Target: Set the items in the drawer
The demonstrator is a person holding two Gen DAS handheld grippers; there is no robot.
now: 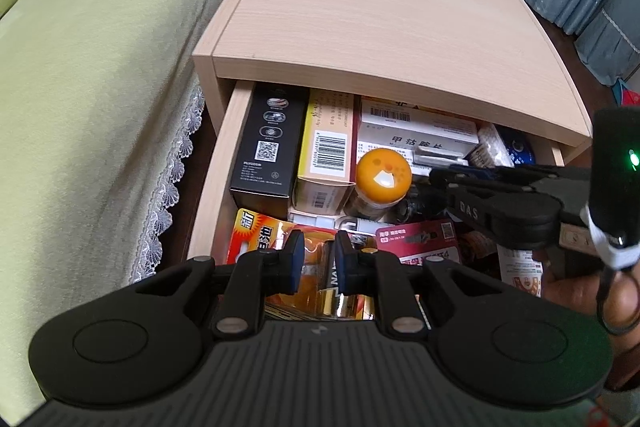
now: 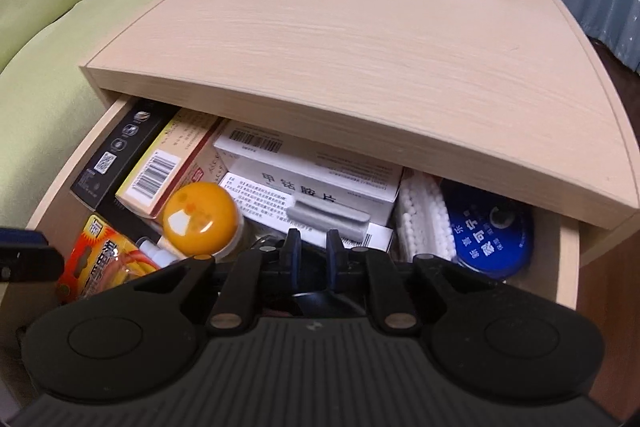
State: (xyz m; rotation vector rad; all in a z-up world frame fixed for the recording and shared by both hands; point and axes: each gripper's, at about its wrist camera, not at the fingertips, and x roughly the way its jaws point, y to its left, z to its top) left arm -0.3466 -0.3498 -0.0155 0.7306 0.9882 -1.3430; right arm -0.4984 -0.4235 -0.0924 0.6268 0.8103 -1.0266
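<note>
The wooden drawer (image 1: 212, 187) (image 2: 568, 259) of the nightstand (image 1: 380, 19) stands pulled out and is full. In it lie an orange battery pack (image 1: 256, 235) (image 2: 96, 259), an orange-capped bottle (image 1: 384, 175) (image 2: 200, 219), a black box (image 1: 268, 147), a yellow box (image 1: 328, 143) and white medicine boxes (image 1: 416, 135) (image 2: 320, 179). My left gripper (image 1: 320, 255) hovers over the battery pack, with a narrow gap between its fingers. My right gripper (image 2: 314, 247) (image 1: 436, 179) reaches in from the right beside the bottle, fingers slightly apart, nothing seen between them.
Cotton swabs (image 2: 424, 215), a blue round tin (image 2: 492, 227) and a pink card pack (image 1: 420, 239) fill the drawer's right side. A green-covered bed (image 1: 80, 67) runs along the left. A hand (image 1: 576, 287) holds the right gripper. Curtains hang at the far right.
</note>
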